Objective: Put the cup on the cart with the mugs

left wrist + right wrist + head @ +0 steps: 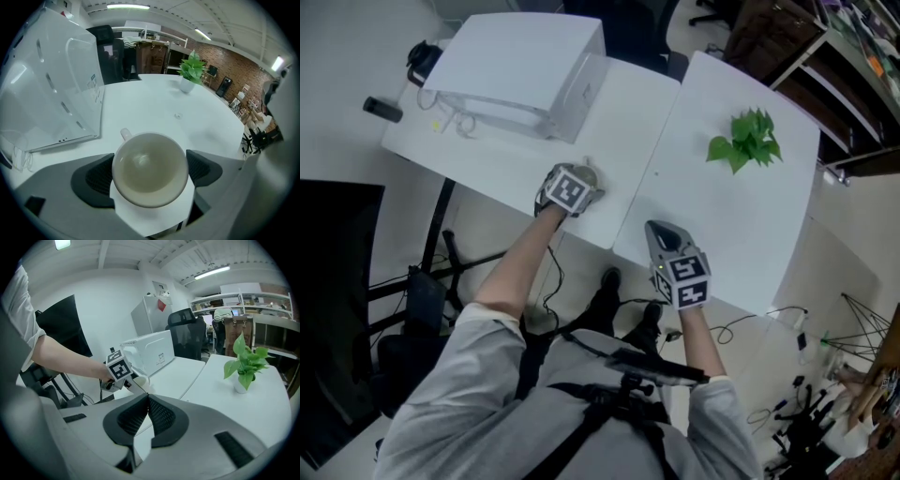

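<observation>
Two jaws of the left gripper [579,183] are pressed against opposite sides of the white cup [150,168], at the near edge of the left table [628,122]. The right gripper [147,409] is closed tight and empty. No cart is in sight, and on a long carry that round wall could swivel or slip.

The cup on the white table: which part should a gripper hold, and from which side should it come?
Grip the cup across its round body, one jaw on each side wall. Come from the side opposite the handle, which points away, so it is clear of the jaws. The left gripper is placed this way, its pads apparently against both walls.
</observation>
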Tool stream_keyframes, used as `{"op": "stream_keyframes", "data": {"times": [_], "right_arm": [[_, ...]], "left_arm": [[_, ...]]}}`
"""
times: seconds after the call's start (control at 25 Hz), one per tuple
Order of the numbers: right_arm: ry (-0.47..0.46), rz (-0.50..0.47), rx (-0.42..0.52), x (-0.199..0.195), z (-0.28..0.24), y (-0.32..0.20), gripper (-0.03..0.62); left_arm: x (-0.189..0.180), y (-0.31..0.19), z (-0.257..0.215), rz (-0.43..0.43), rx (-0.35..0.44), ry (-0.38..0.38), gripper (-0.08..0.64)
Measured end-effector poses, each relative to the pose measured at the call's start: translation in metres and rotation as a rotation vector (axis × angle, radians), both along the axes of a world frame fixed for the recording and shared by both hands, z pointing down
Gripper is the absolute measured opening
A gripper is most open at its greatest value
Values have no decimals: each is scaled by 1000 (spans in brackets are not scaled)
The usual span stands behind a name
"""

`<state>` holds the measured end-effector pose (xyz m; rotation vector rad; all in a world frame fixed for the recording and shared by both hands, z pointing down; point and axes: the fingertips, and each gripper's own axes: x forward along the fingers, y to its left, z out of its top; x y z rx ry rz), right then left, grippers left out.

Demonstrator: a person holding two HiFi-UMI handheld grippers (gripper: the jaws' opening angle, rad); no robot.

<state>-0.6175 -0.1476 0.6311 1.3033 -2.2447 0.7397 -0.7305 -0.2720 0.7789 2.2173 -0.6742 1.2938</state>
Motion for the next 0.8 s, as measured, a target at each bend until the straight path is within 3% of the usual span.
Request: {"op": "stream_keyframes", "data": {"times": [0.04, 0.16, 0.48, 0.8], "right_arm": [[1, 0, -1, 0, 0, 0, -9], [3, 3, -4, 2, 1, 0, -9], [7, 4, 1, 1, 1, 1, -9], [15, -12, 31, -5, -14, 7, -9]], "left_arm": [[-3, -2, 1, -3, 7, -20, 437], [-8, -7, 3, -13, 25, -50, 431], [-11, -5, -4, -19, 35, -46, 431], [-2, 10, -61, -8, 119, 74, 431]]}}
